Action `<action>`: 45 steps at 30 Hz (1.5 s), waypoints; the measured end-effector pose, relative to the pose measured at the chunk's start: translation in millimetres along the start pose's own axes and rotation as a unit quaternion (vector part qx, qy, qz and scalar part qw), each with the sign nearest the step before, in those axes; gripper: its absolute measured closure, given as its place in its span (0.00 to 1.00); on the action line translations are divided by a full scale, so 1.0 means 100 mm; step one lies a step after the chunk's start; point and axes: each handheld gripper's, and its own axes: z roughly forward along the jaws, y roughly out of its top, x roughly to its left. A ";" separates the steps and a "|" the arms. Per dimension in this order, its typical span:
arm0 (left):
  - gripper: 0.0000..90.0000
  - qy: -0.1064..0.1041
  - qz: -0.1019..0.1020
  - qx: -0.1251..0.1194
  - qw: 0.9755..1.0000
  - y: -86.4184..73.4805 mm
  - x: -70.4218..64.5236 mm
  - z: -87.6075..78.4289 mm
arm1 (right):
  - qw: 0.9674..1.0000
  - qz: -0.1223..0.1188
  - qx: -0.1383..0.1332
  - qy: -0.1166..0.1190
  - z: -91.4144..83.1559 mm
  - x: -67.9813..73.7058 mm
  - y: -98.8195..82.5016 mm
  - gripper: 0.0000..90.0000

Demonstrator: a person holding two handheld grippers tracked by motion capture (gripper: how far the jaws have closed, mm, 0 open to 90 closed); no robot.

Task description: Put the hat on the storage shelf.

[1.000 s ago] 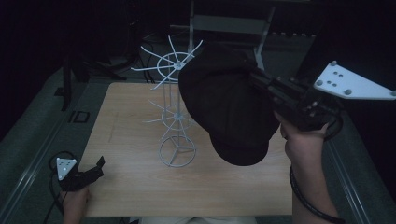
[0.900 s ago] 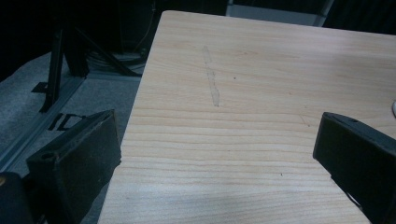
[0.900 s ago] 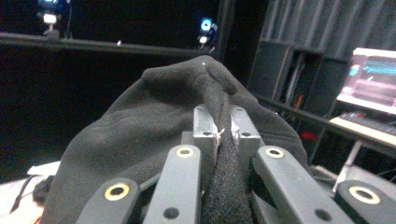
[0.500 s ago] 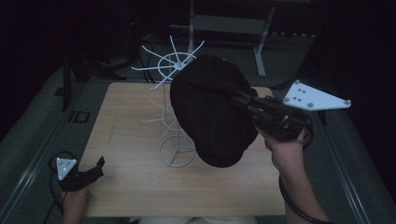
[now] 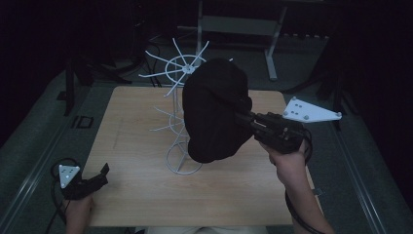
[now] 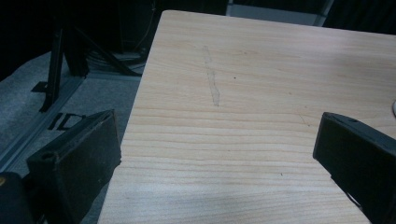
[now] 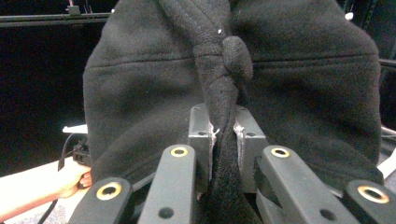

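A black fleece cap (image 5: 214, 109) hangs in the air in front of a white wire rack (image 5: 181, 97) that stands on the wooden table (image 5: 141, 195). My right gripper (image 5: 242, 117) is shut on the cap from the right; in the right gripper view its jaws pinch a fold of the cap (image 7: 224, 70) just below the top button. The cap hides the rack's right side. My left gripper (image 5: 100, 175) rests low at the table's front left corner, open, with bare wood (image 6: 219, 140) between its jaws.
The rack's spokes (image 5: 160, 63) fan out at its top and a ring base (image 5: 178, 163) sits on the table. A grey frame (image 5: 238, 24) stands behind the table. Dark floor and rails (image 5: 29, 161) flank both sides.
My right gripper has carried the cap leftward and a little down, closer to the rack's upper spokes. The left gripper has stayed in place.
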 end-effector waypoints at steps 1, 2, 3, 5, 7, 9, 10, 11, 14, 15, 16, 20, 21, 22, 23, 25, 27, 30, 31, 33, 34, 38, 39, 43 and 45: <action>0.02 0.000 0.000 0.000 1.000 0.00 0.00 0.00 | 1.000 0.002 0.000 0.001 0.01 -0.01 -0.02 0.89; 0.02 0.000 0.001 0.000 1.000 0.00 0.00 0.00 | 1.000 0.002 0.002 0.001 0.01 -0.01 -0.03 0.88; 0.02 0.000 0.001 -0.001 1.000 0.00 0.00 0.00 | 1.000 0.002 0.002 0.001 0.02 -0.01 -0.04 0.86; 0.02 0.000 0.001 0.000 1.000 0.00 0.00 0.00 | 1.000 0.004 0.004 0.002 0.02 -0.01 -0.06 0.81; 0.02 0.000 0.001 -0.001 1.000 0.00 0.00 0.00 | 1.000 0.003 0.007 -0.001 0.02 -0.01 -0.08 0.77; 0.02 0.000 0.001 0.000 1.000 0.00 0.00 0.00 | 1.000 0.000 0.007 -0.002 0.02 0.00 -0.08 0.73; 0.02 0.000 0.001 0.000 1.000 0.00 0.00 0.00 | 1.000 0.000 0.004 -0.002 0.01 0.01 -0.09 0.72; 0.02 0.000 0.001 -0.001 1.000 0.00 0.00 0.00 | 1.000 -0.002 0.003 -0.001 0.00 0.01 -0.09 0.69; 0.02 0.000 0.001 -0.001 1.000 0.00 0.00 0.00 | 1.000 -0.006 -0.003 -0.003 -0.03 0.03 -0.10 0.60; 0.02 -0.001 0.000 -0.001 1.000 0.00 0.00 0.00 | 1.000 -0.006 -0.005 -0.006 -0.05 0.03 -0.11 0.58; 0.02 -0.001 0.000 -0.001 1.000 0.00 0.00 0.00 | 1.000 -0.005 -0.006 -0.007 -0.07 0.03 -0.12 0.55; 0.02 0.000 0.001 0.000 1.000 0.00 0.00 0.00 | 1.000 -0.001 -0.012 -0.013 -0.15 0.01 -0.18 0.47; 0.02 0.000 0.001 0.000 1.000 0.00 0.00 0.00 | 1.000 0.002 -0.016 -0.013 -0.17 0.00 -0.19 0.46; 0.02 0.000 0.001 -0.001 1.000 0.00 0.00 0.00 | 1.000 0.004 -0.021 -0.013 -0.20 -0.01 -0.20 0.45; 0.02 0.000 0.001 -0.001 1.000 0.00 0.00 0.00 | 1.000 0.005 -0.022 -0.013 -0.23 -0.02 -0.21 0.43; 0.02 0.000 0.000 0.000 1.000 0.00 0.00 0.00 | 0.999 0.005 -0.027 -0.016 -0.30 -0.04 -0.24 0.42; 0.02 0.000 0.001 0.000 1.000 0.00 0.00 0.00 | 0.999 0.006 -0.029 -0.021 -0.34 -0.06 -0.25 0.42; 0.02 0.000 0.001 0.000 1.000 0.00 0.00 0.00 | 0.999 0.018 -0.027 -0.039 -0.47 -0.15 -0.36 0.41; 0.02 0.000 0.000 0.000 1.000 0.00 0.00 0.00 | 0.998 0.022 -0.025 -0.044 -0.48 -0.18 -0.40 0.40; 0.02 0.001 0.001 0.000 1.000 0.00 0.00 0.00 | 0.998 0.030 -0.014 -0.053 -0.50 -0.24 -0.48 0.39; 0.02 0.001 0.001 0.000 1.000 0.00 0.00 0.00 | 0.998 0.029 -0.009 -0.059 -0.50 -0.27 -0.53 0.39; 0.02 0.001 0.001 0.000 1.000 0.00 0.00 0.00 | 0.996 0.033 0.008 -0.080 -0.50 -0.42 -0.73 0.34; 0.02 0.001 0.000 0.000 1.000 0.00 0.00 0.00 | 0.996 0.038 0.010 -0.083 -0.51 -0.45 -0.79 0.32; 0.02 0.001 0.001 0.000 1.000 0.00 0.00 0.00 | 0.993 0.050 0.028 -0.107 -0.52 -0.58 -1.01 0.21; 0.02 0.001 0.001 0.000 1.000 0.00 0.00 0.00 | 0.991 0.053 0.041 -0.116 -0.51 -0.65 -1.13 0.17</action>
